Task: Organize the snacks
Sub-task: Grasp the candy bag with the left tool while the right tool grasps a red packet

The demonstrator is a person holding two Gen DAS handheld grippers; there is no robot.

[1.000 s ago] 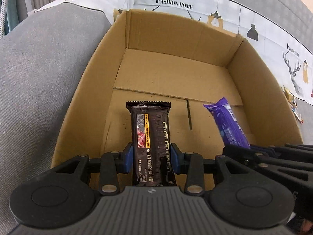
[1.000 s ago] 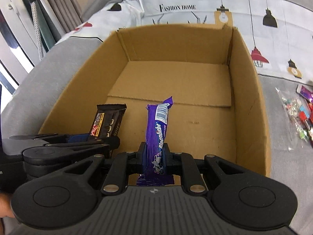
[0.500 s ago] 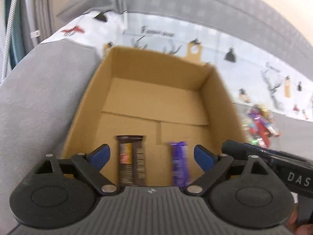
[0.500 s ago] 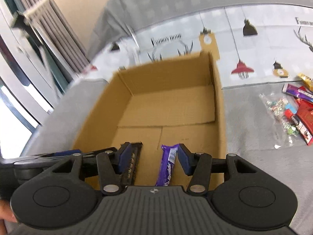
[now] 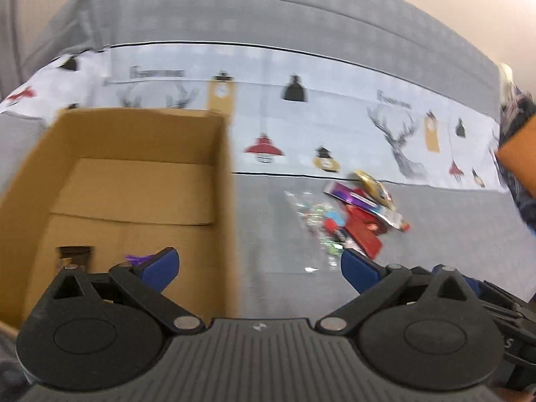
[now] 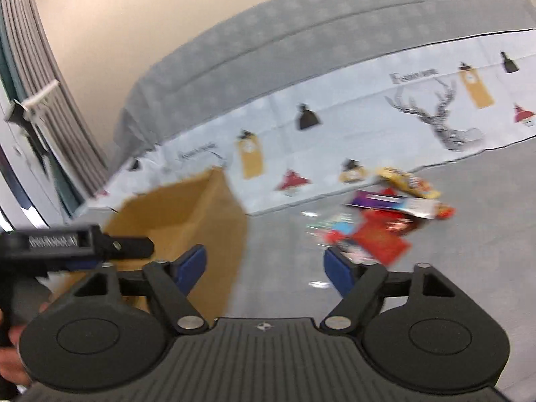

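Observation:
An open cardboard box [image 5: 134, 140] stands on the grey sofa seat at the left. Inside it lie a dark brown snack bar [image 5: 74, 256] and a purple snack bar [image 5: 135, 258], mostly hidden behind my left gripper's finger. My left gripper [image 5: 256, 268] hangs over the box's right wall, its jaws still opening with nothing between them. A pile of loose snacks [image 5: 358, 214] lies on the seat to the right. In the right wrist view the box [image 6: 187, 214] is at the left and the snack pile [image 6: 385, 221] ahead. My right gripper [image 6: 264, 268] is empty, its jaws opening.
A printed cloth [image 5: 335, 124] with lamps and deer covers the sofa's back edge. An orange and dark cushion [image 5: 519, 154] sits at the far right. The left gripper's body [image 6: 67, 244] and a hand appear at the left of the right wrist view. Curtains [image 6: 37, 100] hang at the left.
Both grippers let go of their bars, which now lie in the box, and opened. Both have swung right, away from the box and toward the snack pile.

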